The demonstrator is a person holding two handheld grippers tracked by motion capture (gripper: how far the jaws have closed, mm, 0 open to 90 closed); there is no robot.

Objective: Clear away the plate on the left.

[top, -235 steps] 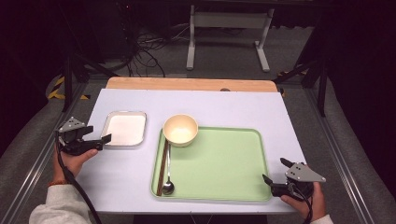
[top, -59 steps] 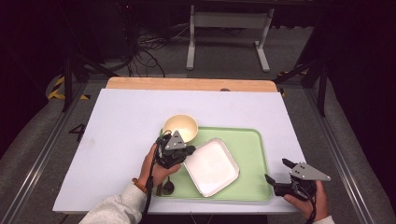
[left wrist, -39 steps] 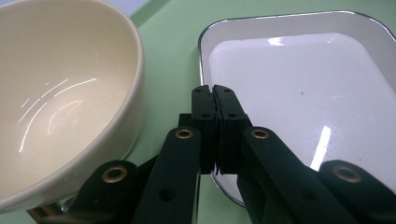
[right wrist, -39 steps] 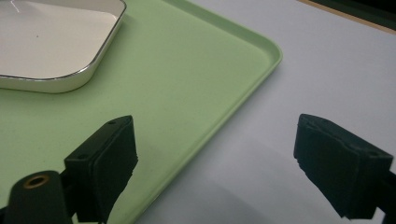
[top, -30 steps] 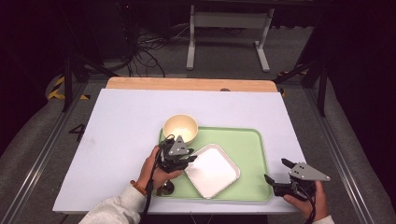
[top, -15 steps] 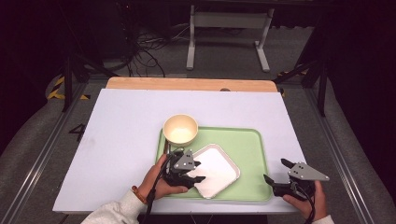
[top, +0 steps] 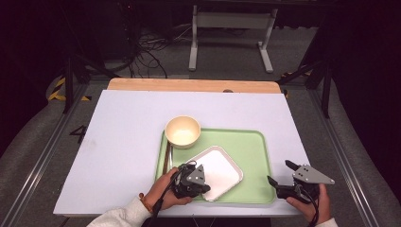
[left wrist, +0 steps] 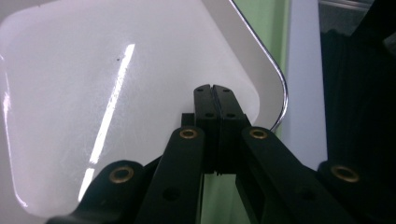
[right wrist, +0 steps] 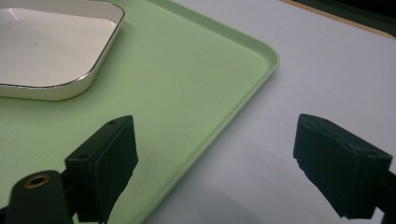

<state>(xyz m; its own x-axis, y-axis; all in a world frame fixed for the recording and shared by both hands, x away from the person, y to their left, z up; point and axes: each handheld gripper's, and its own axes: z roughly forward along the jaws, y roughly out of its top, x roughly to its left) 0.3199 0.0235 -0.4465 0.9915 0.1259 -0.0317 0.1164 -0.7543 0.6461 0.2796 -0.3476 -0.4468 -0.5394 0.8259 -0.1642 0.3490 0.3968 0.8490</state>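
- White square plate (top: 218, 170) resting flat inside green tray (top: 250, 146), turned at an angle to the tray's sides; near-left corner hidden under left claw (top: 202, 187) in high view.
- Left claw clenched, jaws just closed, pads pressed together with nothing between them; tips hanging over plate's rim area in left gripper view (left wrist: 215, 105). Contact with plate surface not determinable.
- Plate (left wrist: 116, 93) cut off at top and left edges of left gripper view; silver rim line visible on right side only.
- Right claw (top: 280, 175) released, jaws wide apart, held at tray's near-right corner; in right gripper view (right wrist: 217, 158) one jaw over tray (right wrist: 187, 70), the other over white surface (right wrist: 327, 70).
- Plate (right wrist: 42, 51) partly cut off at left and top of right gripper view.
- Cream bowl (top: 182, 131) at tray's far-left corner, upright, interior contents not distinguishable.
- Thin dark utensil (top: 166, 158) along tray's left edge; lower end hidden behind left hand (top: 165, 191), type hard to make out.
- Surface (top: 123, 142) near edge cut off at frame bottom.
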